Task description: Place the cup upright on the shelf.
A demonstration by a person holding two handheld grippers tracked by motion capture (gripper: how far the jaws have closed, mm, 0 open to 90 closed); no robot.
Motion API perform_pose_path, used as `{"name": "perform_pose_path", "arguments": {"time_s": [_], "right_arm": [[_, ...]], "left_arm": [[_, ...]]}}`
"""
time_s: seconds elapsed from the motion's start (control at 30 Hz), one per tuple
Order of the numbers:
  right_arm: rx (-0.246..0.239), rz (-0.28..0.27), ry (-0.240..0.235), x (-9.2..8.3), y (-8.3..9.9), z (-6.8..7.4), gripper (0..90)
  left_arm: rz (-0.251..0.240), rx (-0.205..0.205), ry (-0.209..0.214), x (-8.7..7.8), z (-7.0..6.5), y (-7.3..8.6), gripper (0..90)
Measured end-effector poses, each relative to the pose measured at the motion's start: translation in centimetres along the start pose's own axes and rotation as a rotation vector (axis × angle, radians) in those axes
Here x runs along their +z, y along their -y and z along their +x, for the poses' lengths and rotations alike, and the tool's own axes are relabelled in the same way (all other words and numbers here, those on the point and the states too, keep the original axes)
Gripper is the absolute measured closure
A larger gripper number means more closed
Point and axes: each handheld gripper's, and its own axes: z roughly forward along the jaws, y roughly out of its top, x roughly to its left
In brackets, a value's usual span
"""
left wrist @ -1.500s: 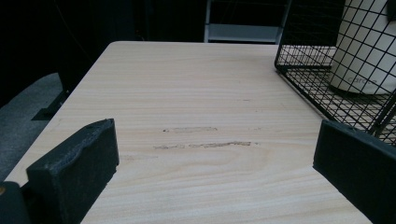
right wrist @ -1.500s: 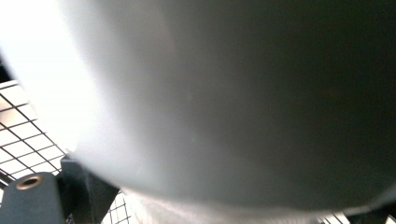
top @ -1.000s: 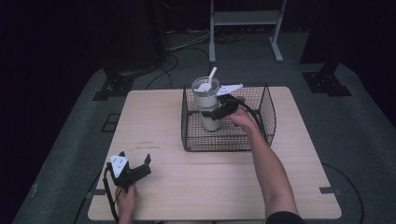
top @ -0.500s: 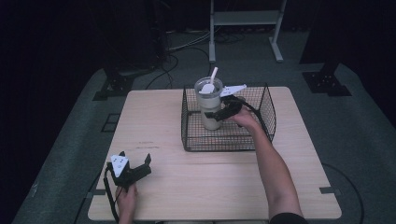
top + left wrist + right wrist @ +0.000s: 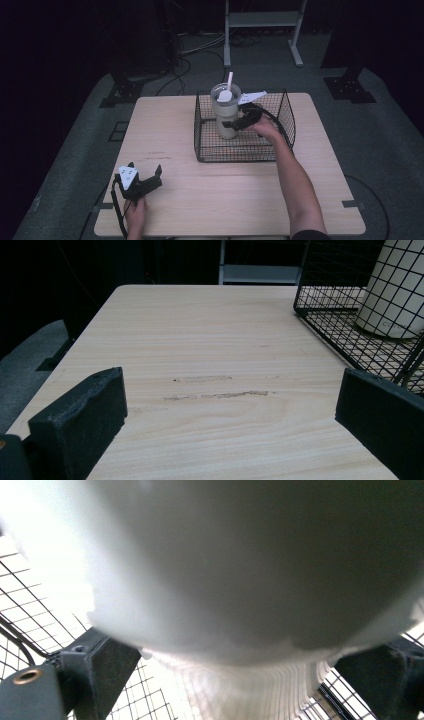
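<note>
A pale wooden table (image 5: 210,200) is seen from above, and a black wire basket (image 5: 287,130) is set on its far half. Inside the basket, toward its far left corner, a cream tumbler (image 5: 225,117) is stood upright, with a white straw (image 5: 229,81) held in its lid. The tumbler's lower body is clasped between the jaws of the right gripper (image 5: 234,123), which is reached into the basket from the right. Well apart from the basket, near the table's front left corner, the left gripper (image 5: 150,179) is rested on the wood, its jaws spread wide around nothing.
</note>
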Motion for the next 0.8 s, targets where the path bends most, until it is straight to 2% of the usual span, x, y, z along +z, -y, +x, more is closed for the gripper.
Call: {"name": "perform_pose_path", "arguments": {"time_s": [0.5, 0.63, 0.67, 0.8], "right_arm": [[0.001, 0.059, 0.023, -0.9, 0.3, 0.0, 8.4], [-0.017, 0.08, 0.045, -1.2, 0.3, 0.1, 8.5], [-0.027, 0.078, 0.049, -1.3, 0.3, 0.2, 8.7], [-0.016, 0.067, 0.065, -1.9, 0.3, 0.4, 8.7]], "left_arm": [[-0.002, 0.001, 0.001, 0.0, 0.0, 0.0, 0.0], [-0.004, 0.003, 0.001, 0.0, 0.0, 0.0, 0.0], [-0.004, 0.003, 0.002, 0.0, 0.0, 0.0, 0.0], [-0.002, 0.005, 0.001, 0.0, -0.1, 0.0, 0.0]]}}
